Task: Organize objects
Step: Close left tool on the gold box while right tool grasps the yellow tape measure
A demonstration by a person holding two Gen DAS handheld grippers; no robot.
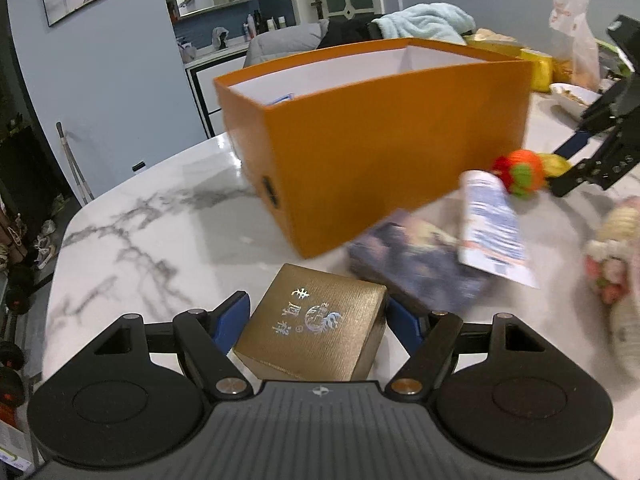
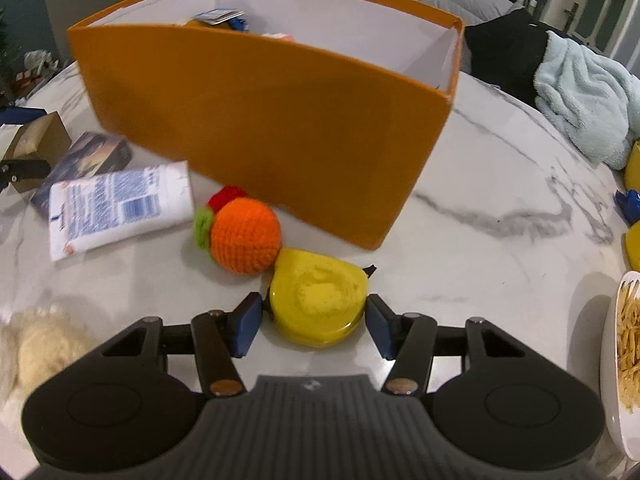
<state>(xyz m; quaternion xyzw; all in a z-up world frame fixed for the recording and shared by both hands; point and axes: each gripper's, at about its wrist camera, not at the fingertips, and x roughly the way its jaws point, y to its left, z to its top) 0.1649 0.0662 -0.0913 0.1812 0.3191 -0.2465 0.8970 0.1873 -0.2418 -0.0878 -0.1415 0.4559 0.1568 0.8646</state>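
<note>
At the bottom centre of the left wrist view, the left gripper (image 1: 316, 322) clamps a gold box (image 1: 316, 326) between its 2 blue pads. The orange box (image 1: 376, 132) fills mid-frame on the marble table (image 1: 140, 232). In the right wrist view, the right gripper (image 2: 314, 320) grips a yellow pear (image 2: 318, 300) at lower centre, touching a knitted orange (image 2: 246, 234); a white tube (image 2: 116, 208) lies at left.

Both the left gripper (image 1: 316, 316) and the right gripper (image 2: 314, 320) look alike: matte black linkage arms with brass-coloured pivot screws, blue pads on the jaws, round black discs either side, and a ribbed grey housing bearing a small emblem.
</note>
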